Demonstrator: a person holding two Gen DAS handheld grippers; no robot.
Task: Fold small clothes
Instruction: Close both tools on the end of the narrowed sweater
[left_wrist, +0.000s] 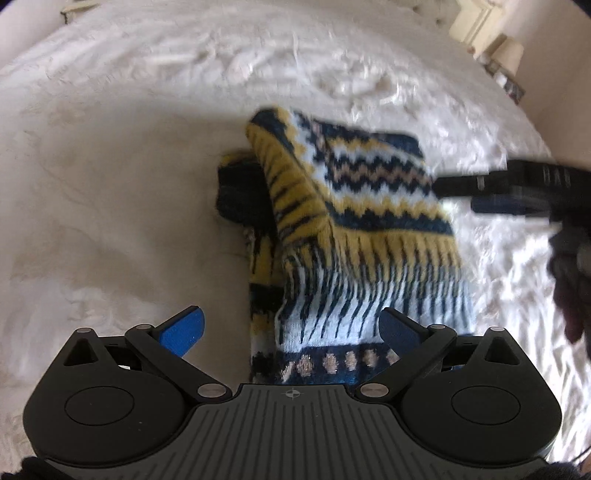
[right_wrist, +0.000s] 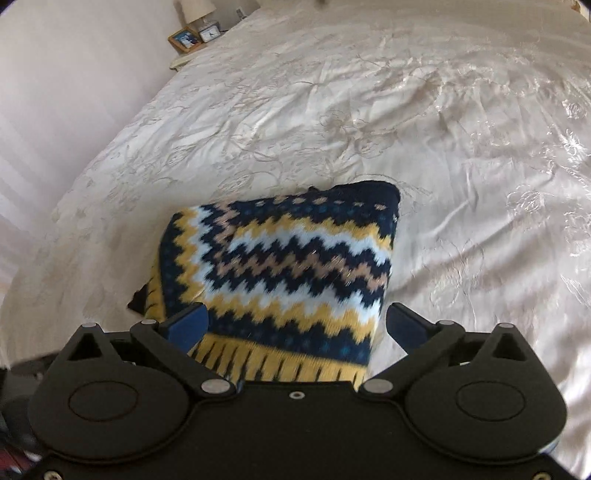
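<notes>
Knitted zigzag sweater (right_wrist: 280, 266) is seen folded at frame centre on the cream bedspread (right_wrist: 443, 129); left claw (left_wrist: 291, 332) and right claw (right_wrist: 295, 325) are spread wide, empty.

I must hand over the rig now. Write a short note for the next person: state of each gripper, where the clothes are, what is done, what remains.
Left gripper: open, holds nothing, above the near end of the sweater.
Right gripper: open, holds nothing, over the sweater's fringed edge.
Sweater: lies on the white bedspread, already folded over itself.
Done: at least one fold.
Left: check the loose dark part at the side, tidy it, finish the fold.
</notes>
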